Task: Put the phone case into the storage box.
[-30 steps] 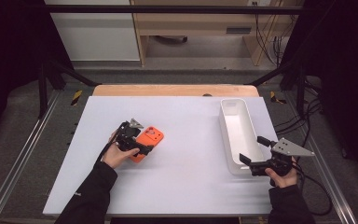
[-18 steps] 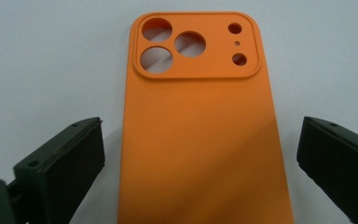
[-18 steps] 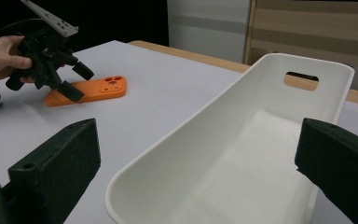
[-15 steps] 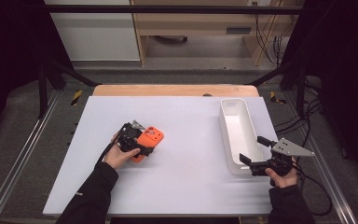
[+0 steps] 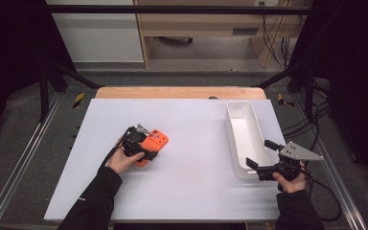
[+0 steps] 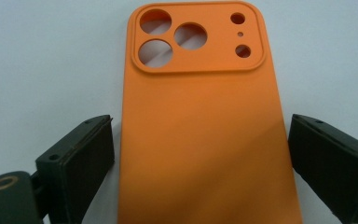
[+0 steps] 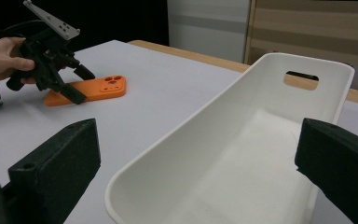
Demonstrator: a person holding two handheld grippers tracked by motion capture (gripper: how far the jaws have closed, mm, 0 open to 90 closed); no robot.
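On the white surface [image 5: 191,191], left of centre: orange phone case [image 6: 205,135], lying flat, camera cutouts far. Left tool [image 6: 200,163] straddles its near end, jaws apart and just closing in, pads not yet pressing. Right side: white tray [image 5: 242,139]; right tool [image 7: 205,172] spread wide at its near end, gripping nothing.

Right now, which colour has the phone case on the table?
Orange; the phone case shows best in the left gripper view.
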